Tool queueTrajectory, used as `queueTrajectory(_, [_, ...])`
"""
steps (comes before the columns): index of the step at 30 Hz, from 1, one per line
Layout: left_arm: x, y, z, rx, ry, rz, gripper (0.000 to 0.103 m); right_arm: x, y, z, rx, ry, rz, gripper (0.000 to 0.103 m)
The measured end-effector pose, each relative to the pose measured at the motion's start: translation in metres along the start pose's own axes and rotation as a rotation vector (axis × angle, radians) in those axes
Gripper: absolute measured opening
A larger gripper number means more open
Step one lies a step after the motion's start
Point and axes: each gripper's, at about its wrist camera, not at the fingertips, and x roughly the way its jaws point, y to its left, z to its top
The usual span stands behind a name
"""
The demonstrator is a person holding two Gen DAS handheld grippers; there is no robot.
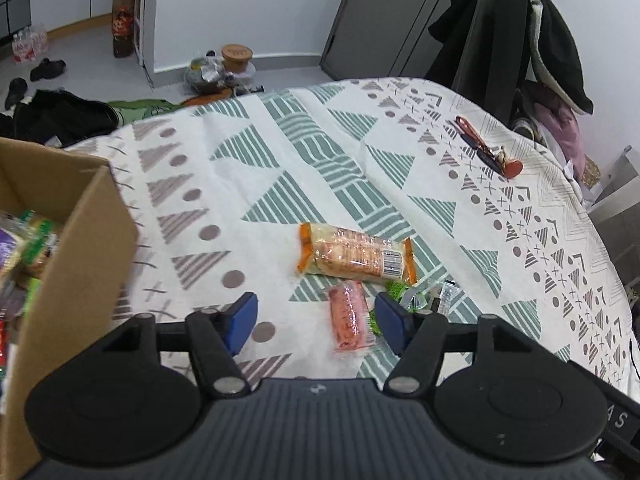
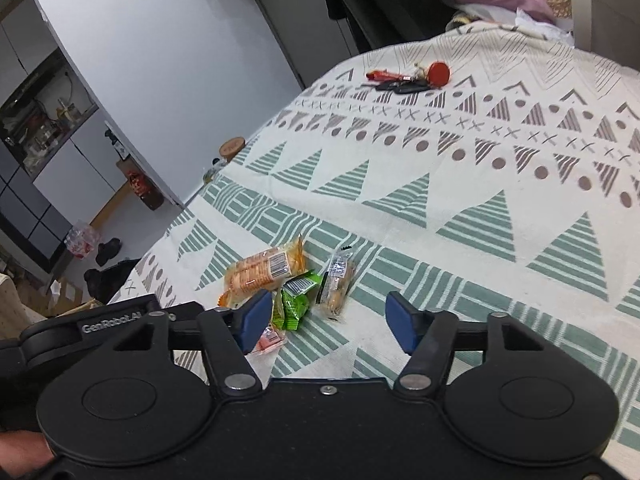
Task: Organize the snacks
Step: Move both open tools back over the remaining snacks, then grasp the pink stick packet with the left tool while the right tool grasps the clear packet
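Nearest to us, both hand-held grippers hover with their blue pads spread wide and nothing between them. We see the left hand-held gripper (image 1: 316,312) poised over a small pink snack packet (image 1: 349,323) that lies flat on the patterned tablecloth (image 1: 280,152), closer to the right-hand pad than the left. Just beyond it rests a longer orange-ended cracker pack (image 1: 356,256) in clear wrap, lying crosswise. Green wrappers (image 1: 404,292) peek out beside the right-hand pad, partly hidden behind it.

At the left edge of that view stands an open cardboard box (image 1: 80,256) on the counter, already holding a jumble of coloured snack packets (image 1: 24,248).

From the right wrist we see the right hand-held gripper (image 2: 326,314), also spread apart and holding nothing, with the small cluster of snacks just ahead and to its left: the cracker pack (image 2: 262,270), a green packet (image 2: 296,300), a clear-wrapped biscuit bar (image 2: 337,282) just to the right of the green one, and the pink packet (image 2: 269,340) partly hidden behind the left-hand pad. The left gripper's black body (image 2: 96,326) shows at the left edge.

Far across the counter, well apart from the snacks, lies a bunch of keys with a red round tag (image 2: 412,78).
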Motion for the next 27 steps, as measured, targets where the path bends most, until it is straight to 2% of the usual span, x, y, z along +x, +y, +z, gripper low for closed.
queueTrajectory(3, [0.015, -0.002, 0.001, -0.007, 0.028, -0.013, 0.054, 0.013, -0.002, 0.002, 0.010, 0.020, 0.003, 0.056])
queueTrajectory(10, [0.047, -0.011, 0.001, -0.017, 0.084, -0.034, 0.045, 0.042, -0.009, 0.006, 0.043, 0.059, 0.010, 0.051])
queueTrajectory(13, [0.060, -0.013, 0.000, -0.021, 0.109, -0.030, 0.038, 0.050, -0.011, 0.007, 0.056, 0.065, 0.015, 0.051])
queueTrajectory(17, [0.068, -0.017, -0.003, -0.012, 0.119, -0.021, 0.024, 0.060, -0.012, 0.007, 0.066, 0.078, 0.016, 0.051])
queueTrajectory(21, [0.068, -0.016, 0.001, -0.016, 0.137, -0.017, 0.018, 0.071, -0.011, 0.006, 0.077, 0.085, 0.007, 0.051])
queueTrajectory(27, [0.058, -0.006, 0.014, 0.003, 0.138, 0.027, 0.017, 0.080, 0.001, 0.007, 0.035, 0.067, -0.021, 0.048])
